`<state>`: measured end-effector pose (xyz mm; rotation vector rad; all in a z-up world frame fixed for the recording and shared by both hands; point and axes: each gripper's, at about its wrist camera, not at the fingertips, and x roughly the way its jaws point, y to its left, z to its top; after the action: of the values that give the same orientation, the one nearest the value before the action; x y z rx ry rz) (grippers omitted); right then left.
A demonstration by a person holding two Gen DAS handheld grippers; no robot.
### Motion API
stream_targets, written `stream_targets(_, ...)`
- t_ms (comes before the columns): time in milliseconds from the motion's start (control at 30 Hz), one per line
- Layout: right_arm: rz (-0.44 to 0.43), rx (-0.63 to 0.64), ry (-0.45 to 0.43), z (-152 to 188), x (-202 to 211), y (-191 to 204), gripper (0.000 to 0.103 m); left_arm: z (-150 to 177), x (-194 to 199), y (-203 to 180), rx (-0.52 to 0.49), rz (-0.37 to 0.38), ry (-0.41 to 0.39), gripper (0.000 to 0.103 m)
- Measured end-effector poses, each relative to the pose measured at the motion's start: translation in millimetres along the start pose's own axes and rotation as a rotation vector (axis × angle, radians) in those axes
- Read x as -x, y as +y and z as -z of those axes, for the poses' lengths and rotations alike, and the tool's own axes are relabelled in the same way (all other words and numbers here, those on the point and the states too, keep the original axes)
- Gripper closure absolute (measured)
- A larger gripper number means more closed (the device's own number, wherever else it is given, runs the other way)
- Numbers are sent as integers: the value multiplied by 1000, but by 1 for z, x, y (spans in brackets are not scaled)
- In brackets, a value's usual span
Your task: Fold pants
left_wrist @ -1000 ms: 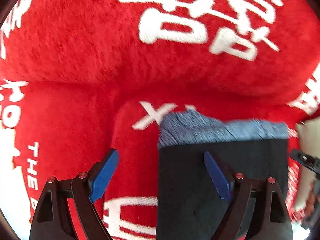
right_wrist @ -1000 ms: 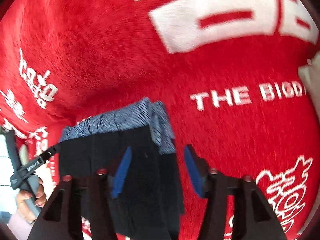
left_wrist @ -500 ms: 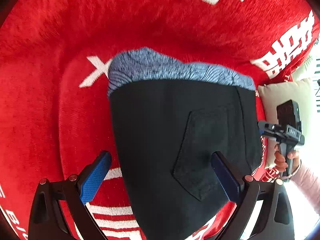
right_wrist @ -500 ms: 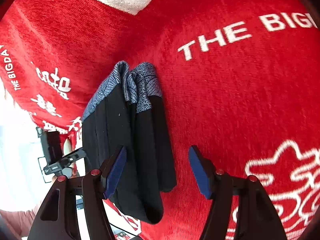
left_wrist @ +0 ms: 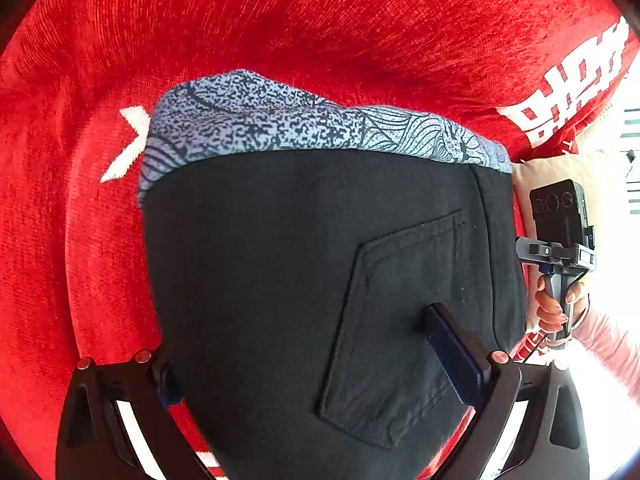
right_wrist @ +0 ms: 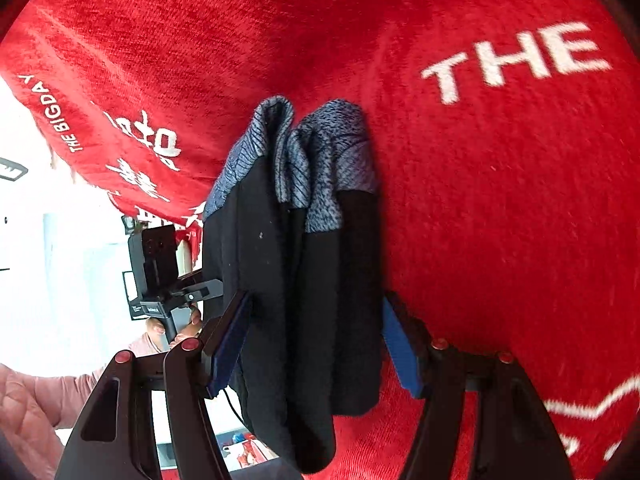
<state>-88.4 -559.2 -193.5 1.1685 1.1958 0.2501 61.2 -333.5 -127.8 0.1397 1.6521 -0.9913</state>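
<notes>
While both tools gape around pants (left_wrist: pixel 304 280) | left view: pocket (left_wrist: pixel 396 336) | right view: folded layers

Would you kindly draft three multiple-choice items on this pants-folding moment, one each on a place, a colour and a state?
1. Where does the patch pocket sit in the left wrist view?
A. on the black fabric nearer the right jaw
B. on the patterned band
C. on the red cloth

2. What colour is the waistband of the pants?
A. plain white
B. blue-grey with a dark pattern
C. green

3. How do the right gripper jaws stand?
A. shut with nothing between
B. out of view
C. open, either side of the folded layers

Answers: 1 A, the stitched pocket lies on black fabric by that jaw; 2 B, the band shows speckles and lines; 3 C, both blue pads stand apart beside the bundle.
</notes>
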Motion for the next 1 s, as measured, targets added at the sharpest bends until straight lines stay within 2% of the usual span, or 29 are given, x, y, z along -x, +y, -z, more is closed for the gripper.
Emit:
stream_targets(100, 6, -16, 7, 0, 3, -1, 35, 1, -1, -5, 3, -28, -18, 2)
stream_targets(167, 24, -50, 2, 1, 6, -3, 43, 3, 1, -10, 3, -47, -43, 8)
stream_targets(300, 30, -80, -36, 9, 11, 7, 58, 8, 12, -28, -32, -89, -90, 28)
stream_targets(433, 24, -86, -65, 17, 17, 23, 62, 12, 27, -33, -23, -91, -123, 42)
stream_targets(567, 0, -84, -67, 28, 23, 41, 63, 22, 46, -45, -32, -83, -149, 45)
stream_targets(700, -16, -89, -59, 54, 27, 58, 63, 42, 60, -55, -42, -81, -151, 45)
stream_targets(1000, -34, -136, -56, 120, 26, 68, 63, 103, 76, -56, 28, -78, -121, 45)
